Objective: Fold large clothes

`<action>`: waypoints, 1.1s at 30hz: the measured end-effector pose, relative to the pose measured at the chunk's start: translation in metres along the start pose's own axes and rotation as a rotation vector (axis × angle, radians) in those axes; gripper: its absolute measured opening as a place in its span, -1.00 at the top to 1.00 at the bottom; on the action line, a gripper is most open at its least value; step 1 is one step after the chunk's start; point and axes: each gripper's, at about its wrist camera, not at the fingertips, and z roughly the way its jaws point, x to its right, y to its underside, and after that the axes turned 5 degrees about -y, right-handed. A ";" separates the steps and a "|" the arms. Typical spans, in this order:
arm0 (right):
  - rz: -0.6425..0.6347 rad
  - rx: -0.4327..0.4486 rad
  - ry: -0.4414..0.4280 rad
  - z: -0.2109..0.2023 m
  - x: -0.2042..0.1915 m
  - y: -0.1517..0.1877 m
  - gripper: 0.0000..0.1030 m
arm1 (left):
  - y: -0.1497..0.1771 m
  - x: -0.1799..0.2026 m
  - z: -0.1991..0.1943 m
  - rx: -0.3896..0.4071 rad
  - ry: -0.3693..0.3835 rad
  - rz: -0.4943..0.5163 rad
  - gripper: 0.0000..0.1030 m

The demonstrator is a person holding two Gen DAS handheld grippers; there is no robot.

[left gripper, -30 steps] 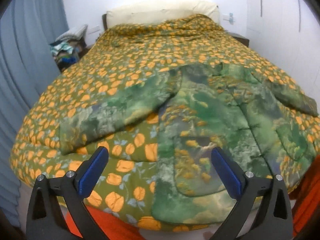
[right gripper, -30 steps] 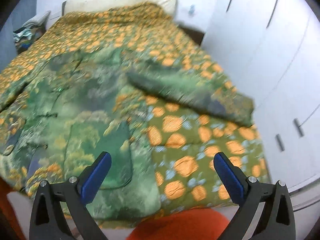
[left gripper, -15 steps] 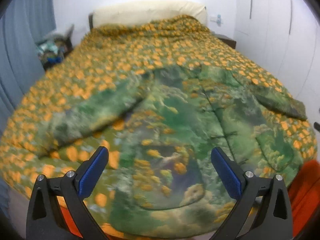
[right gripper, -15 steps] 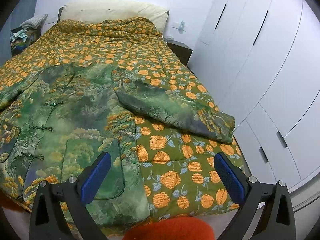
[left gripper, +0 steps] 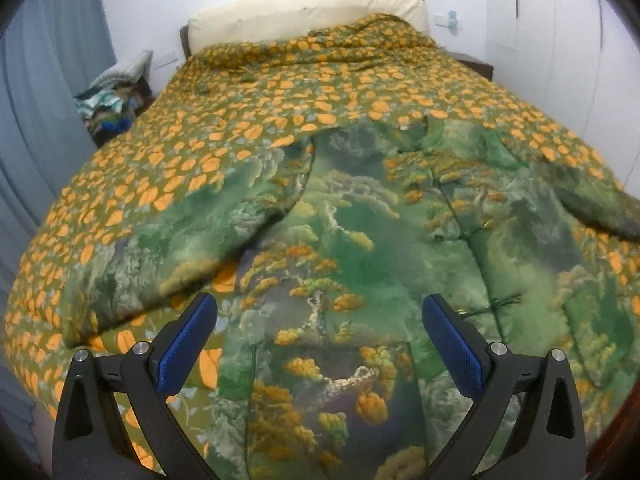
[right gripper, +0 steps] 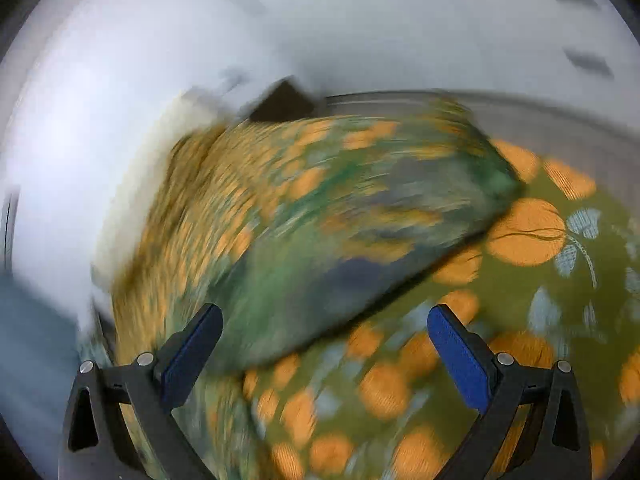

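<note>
In the left wrist view, the left gripper (left gripper: 320, 344) is nearest to the camera. Its two blue fingers (left gripper: 188, 344) stand wide apart, and nothing is between them. They hang above the lower part of the jacket (left gripper: 360, 280), over its hem area.

The jacket is large and padded, with a green landscape print and yellow tree shapes. It lies spread flat, front side up, on the bedspread (left gripper: 248, 120) of the bed. Its long axis runs from the foot of the bed toward the head: the hem is close to the camera and the collar (left gripper: 416, 128) points away, toward the pillow (left gripper: 304, 12). A line of small knot buttons (left gripper: 472, 236) goes along the front opening. One sleeve (left gripper: 192, 248) stretches out to the left and a little toward the camera, with the cuff near the left edge of the bed. The other sleeve (left gripper: 592, 200) goes to the right.

Beyond the collar, the bedspread, olive with orange fruits, covers the bed up to the cream pillow at the wall. A pile of clothes (left gripper: 112, 100) is on the left of the bed, beside a grey curtain (left gripper: 36, 100).

The right wrist view is strongly blurred. The right gripper (right gripper: 324, 352) also has its blue fingers (right gripper: 456, 356) wide apart and empty. Just beyond them lies a sleeve end (right gripper: 360, 224) of the jacket on the bedspread (right gripper: 540, 280), its long axis going diagonally from lower left to upper right. A white wardrobe (right gripper: 400, 20) is behind.
</note>
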 end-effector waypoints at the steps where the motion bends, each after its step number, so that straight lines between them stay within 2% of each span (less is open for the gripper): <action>1: 0.046 -0.007 -0.008 0.011 0.010 -0.007 -0.91 | 0.003 0.002 0.004 -0.011 -0.003 0.006 -0.99; 2: 0.075 -0.016 -0.015 0.020 0.016 -0.010 -0.87 | 0.006 0.005 0.010 -0.028 -0.004 0.015 -0.99; 3: 0.111 -0.021 -0.016 0.028 0.022 -0.014 -0.73 | 0.011 0.009 0.016 -0.052 -0.003 0.029 -0.99; 4: 0.151 -0.013 -0.002 0.034 0.027 -0.016 -0.45 | 0.014 0.011 0.019 -0.064 -0.004 0.039 -0.99; 5: 0.182 0.019 0.012 0.038 0.029 -0.018 -0.26 | 0.019 0.012 0.021 -0.071 -0.010 0.053 -0.99; 6: 0.176 0.040 0.020 0.038 0.027 -0.020 0.17 | 0.021 0.012 0.021 -0.068 -0.016 0.059 -0.99; 7: 0.140 0.063 0.038 0.038 0.019 -0.023 0.46 | 0.023 0.009 0.020 -0.060 -0.023 0.062 -0.99; 9: -0.030 0.105 0.083 0.031 -0.020 -0.028 0.63 | 0.024 0.003 0.017 -0.042 -0.023 0.052 -0.99; 10: -0.161 0.123 0.088 0.024 -0.057 -0.027 0.68 | 0.025 -0.001 0.016 -0.036 -0.022 0.045 -0.99; 13: -0.450 0.133 0.027 0.007 -0.157 -0.012 0.68 | 0.028 -0.015 0.015 -0.012 -0.024 0.001 -0.99; 15: -0.658 0.107 -0.058 0.002 -0.238 0.021 0.68 | 0.030 -0.021 0.017 -0.018 -0.021 -0.020 -0.99; 18: -0.878 0.029 -0.178 0.015 -0.338 0.092 0.69 | 0.035 -0.031 0.015 -0.013 -0.016 -0.049 -0.99; 20: -0.960 -0.047 -0.241 0.039 -0.385 0.148 0.69 | 0.036 -0.039 0.012 -0.003 -0.022 -0.062 -0.99; 22: -1.026 -0.128 -0.262 0.074 -0.414 0.208 0.69 | 0.038 -0.046 0.010 0.004 -0.029 -0.088 -0.99; 24: -1.049 -0.206 -0.254 0.108 -0.421 0.261 0.69 | 0.041 -0.052 0.012 -0.004 -0.026 -0.110 -0.99; 26: -1.055 -0.271 -0.222 0.136 -0.411 0.306 0.59 | 0.046 -0.055 0.015 -0.017 -0.025 -0.121 -0.99; 27: -1.042 -0.334 -0.203 0.156 -0.404 0.327 0.36 | 0.050 -0.056 0.018 -0.033 -0.023 -0.121 -0.99; 28: -1.013 -0.416 -0.188 0.174 -0.391 0.342 -0.21 | 0.053 -0.055 0.021 -0.046 -0.022 -0.115 -0.99; 29: -0.962 -0.500 -0.177 0.189 -0.378 0.359 -0.46 | 0.056 -0.054 0.022 -0.055 -0.022 -0.106 -0.99; 30: -0.939 -0.527 -0.174 0.194 -0.371 0.363 -0.57 | 0.058 -0.053 0.023 -0.060 -0.022 -0.098 -0.99; 33: -0.958 -0.543 -0.166 0.178 -0.355 0.372 -0.57 | 0.060 -0.051 0.025 -0.066 -0.004 -0.093 -0.99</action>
